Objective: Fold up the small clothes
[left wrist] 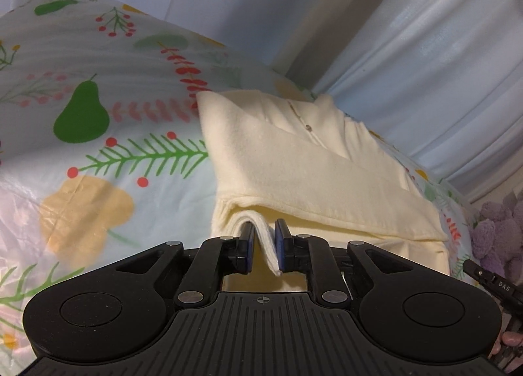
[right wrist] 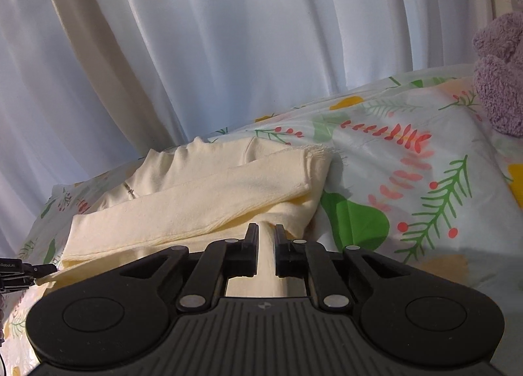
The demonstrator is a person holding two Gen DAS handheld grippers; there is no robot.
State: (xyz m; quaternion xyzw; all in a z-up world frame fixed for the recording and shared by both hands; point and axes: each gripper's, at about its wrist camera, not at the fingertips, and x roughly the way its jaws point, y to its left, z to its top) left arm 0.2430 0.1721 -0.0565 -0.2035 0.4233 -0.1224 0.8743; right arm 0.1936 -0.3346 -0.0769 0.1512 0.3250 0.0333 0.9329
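Observation:
A cream-yellow small top (left wrist: 294, 160) lies on the flowered plastic table cover (left wrist: 108, 121), with a sleeve folded across its body. My left gripper (left wrist: 264, 229) is shut on the near hem at one corner; a white fold of cloth sticks up between the blue pads. In the right wrist view the same top (right wrist: 196, 199) lies ahead, sleeve across it. My right gripper (right wrist: 267, 232) is shut on the hem at the other corner, with a strip of cloth running back between the fingers. The other gripper's tip shows at the edge of each view.
White curtains (right wrist: 196, 49) hang close behind the table's far edge. A purple fluffy garment (right wrist: 500, 75) lies on the cover to the right of the top; it also shows in the left wrist view (left wrist: 500, 232). The cover (right wrist: 425, 163) spreads wide on both sides.

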